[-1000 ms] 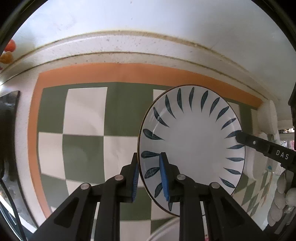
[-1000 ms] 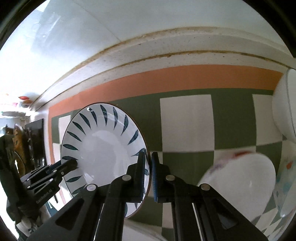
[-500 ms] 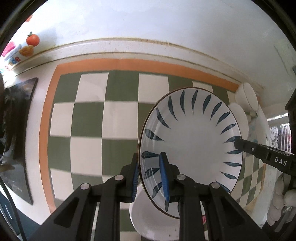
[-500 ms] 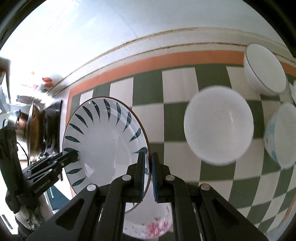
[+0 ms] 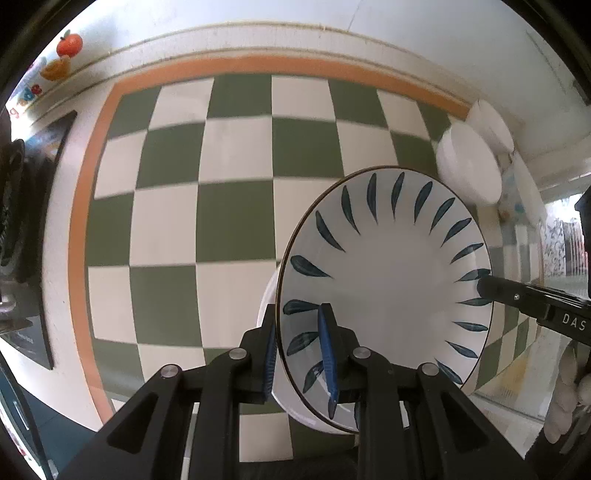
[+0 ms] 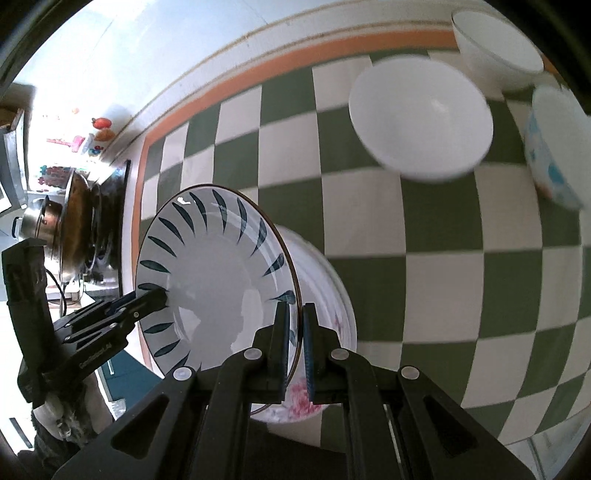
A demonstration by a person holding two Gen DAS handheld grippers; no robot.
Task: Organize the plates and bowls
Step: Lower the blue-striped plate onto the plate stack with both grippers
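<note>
A white plate with dark blue leaf marks [image 5: 388, 280] [image 6: 218, 280] is held between both grippers above the checkered cloth. My left gripper [image 5: 301, 354] is shut on its left rim, and my right gripper [image 6: 295, 336] is shut on its right rim. The right gripper's fingers [image 5: 517, 299] show in the left wrist view, and the left gripper [image 6: 147, 301] shows in the right wrist view. Under the plate lies a white plate with pink flowers [image 6: 325, 295] [image 5: 269, 306].
A white bowl [image 6: 421, 118] [image 5: 467, 166], a second white bowl [image 6: 495, 33] and a bowl with blue marks [image 6: 554, 147] stand on the green and white checkered cloth [image 5: 236, 206]. A metal pot on a stove [image 6: 70, 229] stands at the left.
Both grippers have lifted the leaf plate higher and back; more of the cloth and the bowls now show, and the flowered plate shows beneath it.
</note>
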